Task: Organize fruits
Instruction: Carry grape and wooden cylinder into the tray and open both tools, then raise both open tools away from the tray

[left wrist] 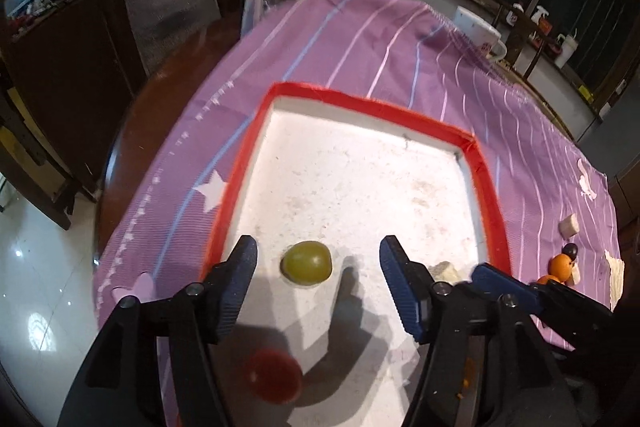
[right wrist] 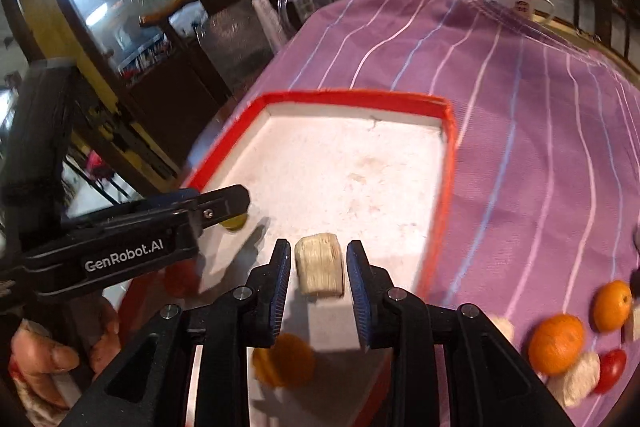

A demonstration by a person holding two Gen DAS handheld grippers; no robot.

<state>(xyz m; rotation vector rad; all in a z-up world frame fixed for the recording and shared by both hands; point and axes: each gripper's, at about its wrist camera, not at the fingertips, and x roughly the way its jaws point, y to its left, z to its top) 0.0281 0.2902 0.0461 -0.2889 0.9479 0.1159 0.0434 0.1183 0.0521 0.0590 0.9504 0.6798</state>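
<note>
Now the left tongs [left wrist: 316, 267] gape around a green fruit [left wrist: 306, 263]; the right tongs [right wrist: 319, 265] stand narrow beside an upright pale chunk [right wrist: 320, 270].

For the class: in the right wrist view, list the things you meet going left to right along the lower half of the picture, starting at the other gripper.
Left gripper → pale fruit chunk between the right gripper fingers → red tray rim → large orange → cherry tomato
</note>
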